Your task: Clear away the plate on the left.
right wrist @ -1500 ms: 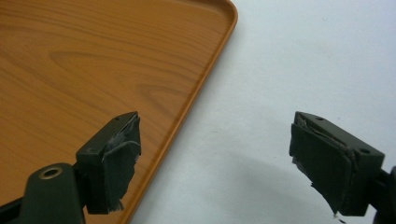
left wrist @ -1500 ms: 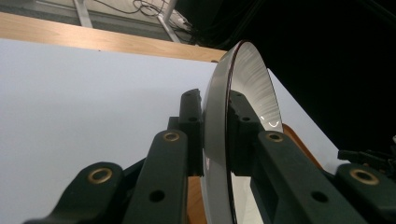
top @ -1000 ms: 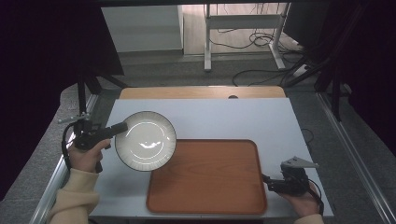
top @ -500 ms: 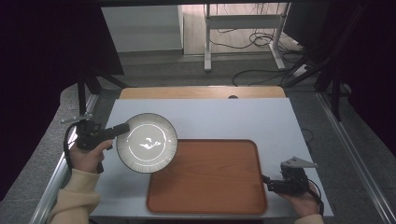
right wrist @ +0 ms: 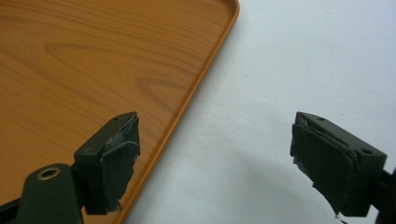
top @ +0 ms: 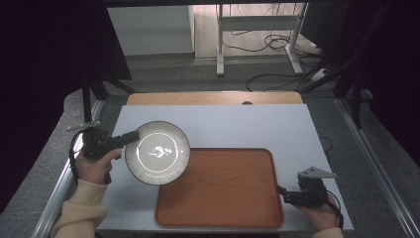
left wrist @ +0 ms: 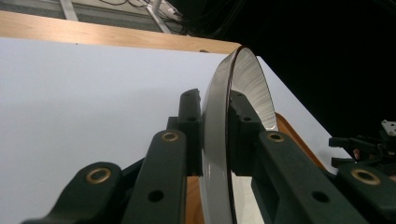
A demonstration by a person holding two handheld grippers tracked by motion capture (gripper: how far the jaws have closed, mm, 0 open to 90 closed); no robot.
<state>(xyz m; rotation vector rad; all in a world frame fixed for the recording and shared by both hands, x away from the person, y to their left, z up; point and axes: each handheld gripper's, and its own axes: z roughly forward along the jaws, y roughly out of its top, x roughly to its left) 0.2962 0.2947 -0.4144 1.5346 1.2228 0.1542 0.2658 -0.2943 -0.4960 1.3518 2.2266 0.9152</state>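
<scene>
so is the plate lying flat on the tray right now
No, the plate is held tilted by its rim in the left gripper, overhanging the near-left corner of the wooden tray.

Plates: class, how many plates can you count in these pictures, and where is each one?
1. The plate is clamped by its rim in the left gripper, tilted above the table, overlapping the wooden tray's left corner.

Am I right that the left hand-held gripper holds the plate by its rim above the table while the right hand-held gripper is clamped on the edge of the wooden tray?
Not quite. The right hand-held gripper is open: the right gripper view shows its jaws wide apart, with the wooden tray edge and bare table between them, clamping nothing. The rest holds: the left hand-held gripper holds the plate by its rim.
</scene>
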